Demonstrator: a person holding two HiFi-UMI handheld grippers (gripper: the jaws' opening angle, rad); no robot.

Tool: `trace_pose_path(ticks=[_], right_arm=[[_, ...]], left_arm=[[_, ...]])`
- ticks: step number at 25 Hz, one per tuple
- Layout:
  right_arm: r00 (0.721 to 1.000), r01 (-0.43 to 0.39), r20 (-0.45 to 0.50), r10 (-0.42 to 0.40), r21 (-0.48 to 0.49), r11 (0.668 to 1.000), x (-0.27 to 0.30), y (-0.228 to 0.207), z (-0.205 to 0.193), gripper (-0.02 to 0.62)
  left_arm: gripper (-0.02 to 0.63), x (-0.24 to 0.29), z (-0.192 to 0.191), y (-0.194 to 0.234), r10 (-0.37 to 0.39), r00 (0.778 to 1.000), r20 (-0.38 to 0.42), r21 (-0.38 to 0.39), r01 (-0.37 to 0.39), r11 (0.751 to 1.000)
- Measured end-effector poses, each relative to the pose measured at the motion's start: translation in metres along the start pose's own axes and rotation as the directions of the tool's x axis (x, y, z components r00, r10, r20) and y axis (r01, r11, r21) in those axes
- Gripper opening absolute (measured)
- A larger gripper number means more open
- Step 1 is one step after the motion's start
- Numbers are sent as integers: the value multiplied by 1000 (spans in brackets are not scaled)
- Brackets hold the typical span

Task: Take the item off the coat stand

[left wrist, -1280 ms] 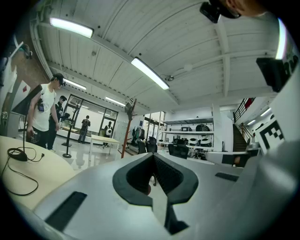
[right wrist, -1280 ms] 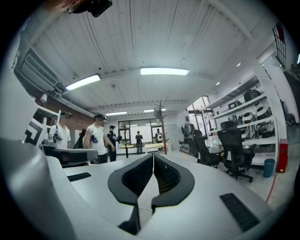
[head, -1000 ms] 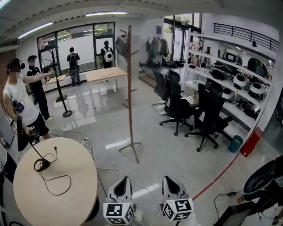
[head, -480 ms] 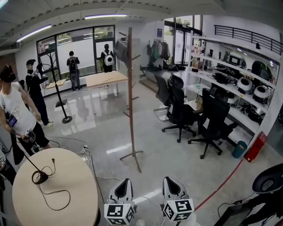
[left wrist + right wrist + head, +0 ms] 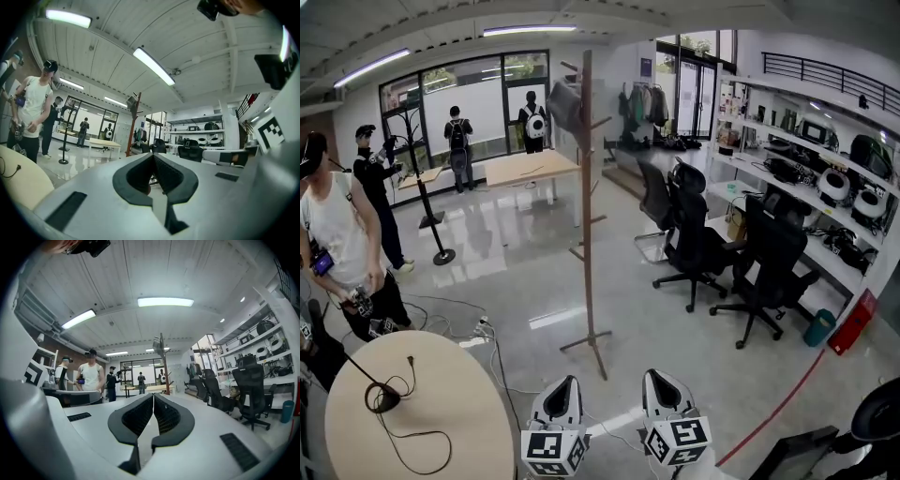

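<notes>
A tall wooden coat stand (image 5: 587, 216) rises from the grey floor ahead of me, in the middle of the head view. A grey item (image 5: 565, 103) hangs from a peg near its top, on the left side. My left gripper (image 5: 566, 379) and right gripper (image 5: 654, 374) sit side by side at the bottom edge, well short of the stand's feet. Both point level at it, with their jaws pressed together and nothing between them. The left gripper view shows its shut jaws (image 5: 153, 155) and the stand (image 5: 132, 126) far off. The right gripper (image 5: 153, 395) likewise sees the stand (image 5: 165, 369).
A round wooden table (image 5: 441, 422) with a black cable stands at my lower left. A person (image 5: 342, 244) stands beside it. Cables (image 5: 487, 333) trail on the floor. Black office chairs (image 5: 703, 248) and shelves (image 5: 825, 178) fill the right. A desk (image 5: 530, 167) and a black stand (image 5: 431, 206) are behind.
The coat stand has grown larger and shifted slightly right in the head view as I come nearer. Both grippers keep their place and stay shut. The person at left has stepped closer to the round table.
</notes>
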State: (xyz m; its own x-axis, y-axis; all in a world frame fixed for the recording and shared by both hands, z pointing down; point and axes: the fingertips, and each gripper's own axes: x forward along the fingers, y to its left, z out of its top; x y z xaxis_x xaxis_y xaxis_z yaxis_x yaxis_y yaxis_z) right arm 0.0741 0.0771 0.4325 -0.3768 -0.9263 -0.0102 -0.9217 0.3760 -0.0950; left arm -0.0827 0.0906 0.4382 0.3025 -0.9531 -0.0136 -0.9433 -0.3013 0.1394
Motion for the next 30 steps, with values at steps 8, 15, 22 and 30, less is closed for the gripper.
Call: trace_pose_path(ticks=[8,15,22,30], right_arm=[[1000,22,-17,-22,4,1000,38,-15,-4,11],[1000,-2,-7,2,-10,1000,78,-21,0,11],[1000,-16,-15,15,-11,1000,112,-38,-1,11],[999,-37,-21,37,-3,999,147,-57,2,11]], left_arm=[[0,38,1,17,-10,1000,-3,2,10,1000],[0,68,-5,31,0,1000,-9,-2,0,1000],[0,103,-7,41,20,1000,-17,-3,-20,1000],[0,138,-8,46,40,999,-28,-10,-41,999]])
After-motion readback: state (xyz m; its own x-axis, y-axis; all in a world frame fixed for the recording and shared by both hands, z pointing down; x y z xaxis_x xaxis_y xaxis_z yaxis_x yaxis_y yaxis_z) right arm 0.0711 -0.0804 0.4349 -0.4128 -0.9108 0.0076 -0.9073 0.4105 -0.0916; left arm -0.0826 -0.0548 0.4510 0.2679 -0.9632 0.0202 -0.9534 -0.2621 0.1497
